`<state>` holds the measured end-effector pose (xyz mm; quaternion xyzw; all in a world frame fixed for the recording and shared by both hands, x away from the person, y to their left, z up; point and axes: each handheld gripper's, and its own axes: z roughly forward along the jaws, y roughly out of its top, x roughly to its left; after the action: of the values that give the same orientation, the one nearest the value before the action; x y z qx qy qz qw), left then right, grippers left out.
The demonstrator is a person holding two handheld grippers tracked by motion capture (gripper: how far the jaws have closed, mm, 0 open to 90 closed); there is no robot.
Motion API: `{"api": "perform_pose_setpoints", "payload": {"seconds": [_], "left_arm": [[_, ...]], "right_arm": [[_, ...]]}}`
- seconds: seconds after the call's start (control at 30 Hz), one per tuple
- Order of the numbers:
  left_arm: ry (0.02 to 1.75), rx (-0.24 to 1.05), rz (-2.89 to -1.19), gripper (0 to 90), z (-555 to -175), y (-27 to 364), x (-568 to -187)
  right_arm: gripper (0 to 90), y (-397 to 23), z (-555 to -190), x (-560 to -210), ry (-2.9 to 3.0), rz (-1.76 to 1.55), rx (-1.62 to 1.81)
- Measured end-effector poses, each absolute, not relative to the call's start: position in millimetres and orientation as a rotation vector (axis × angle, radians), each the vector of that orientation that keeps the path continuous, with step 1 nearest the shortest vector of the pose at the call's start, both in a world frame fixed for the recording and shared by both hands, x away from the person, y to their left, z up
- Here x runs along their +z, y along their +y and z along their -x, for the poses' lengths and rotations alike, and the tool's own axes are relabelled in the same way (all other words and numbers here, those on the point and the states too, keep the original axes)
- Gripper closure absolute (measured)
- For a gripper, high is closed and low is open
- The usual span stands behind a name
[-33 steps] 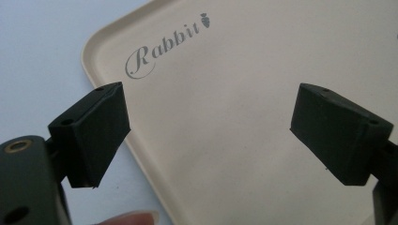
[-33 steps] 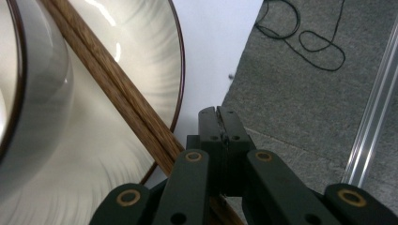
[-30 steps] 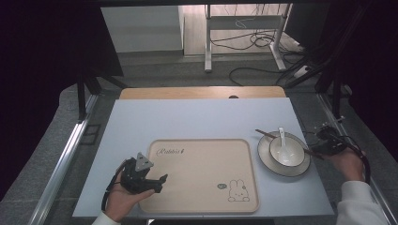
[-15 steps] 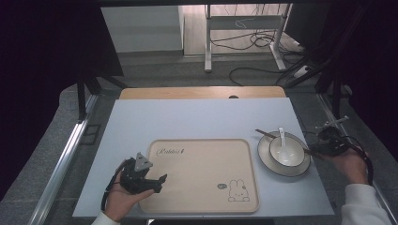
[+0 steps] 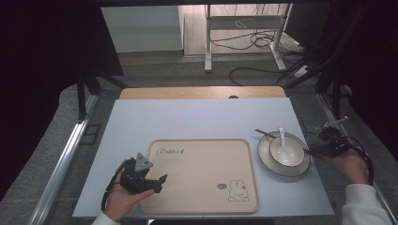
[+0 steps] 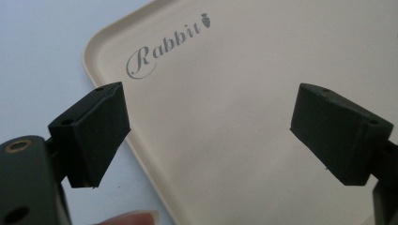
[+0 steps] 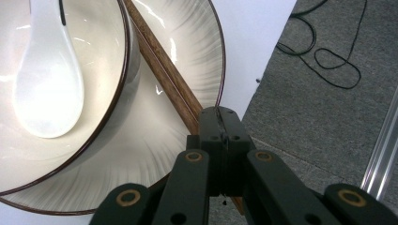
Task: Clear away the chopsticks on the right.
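We hold the chopsticks (image 7: 162,70) clamped in the right gripper (image 7: 220,123) beside the bowl (image 7: 101,101); left gripper (image 6: 209,126) fingers stand wide over the tray (image 6: 225,75).

Black two-jaw tools (image 5: 157,180), brass screws, white sleeves (image 5: 363,206)

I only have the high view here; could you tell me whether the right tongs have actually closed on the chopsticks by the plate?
Observer: Yes, the right tongs are shut on the chopsticks, at their near end.
Operator: Thank you. Where do the chopsticks lie?
Observer: Across the plate, right beside the bowl's rim.
Operator: And the left tongs?
Observer: The left tongs stand wide open over the tray's corner, nothing between them.
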<state>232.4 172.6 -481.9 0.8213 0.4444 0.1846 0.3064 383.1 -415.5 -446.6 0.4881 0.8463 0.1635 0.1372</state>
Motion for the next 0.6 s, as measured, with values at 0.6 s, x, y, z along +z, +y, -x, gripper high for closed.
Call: {"api": "perform_pose_setpoints", "payload": {"seconds": [0.6], "left_arm": [[1.170,0.492,-2.175,12.4,-232.0,172.8,-481.6]], "right_arm": [[88.8,-415.2,-382.5,-446.4,2.473,-1.417,0.474]]}}
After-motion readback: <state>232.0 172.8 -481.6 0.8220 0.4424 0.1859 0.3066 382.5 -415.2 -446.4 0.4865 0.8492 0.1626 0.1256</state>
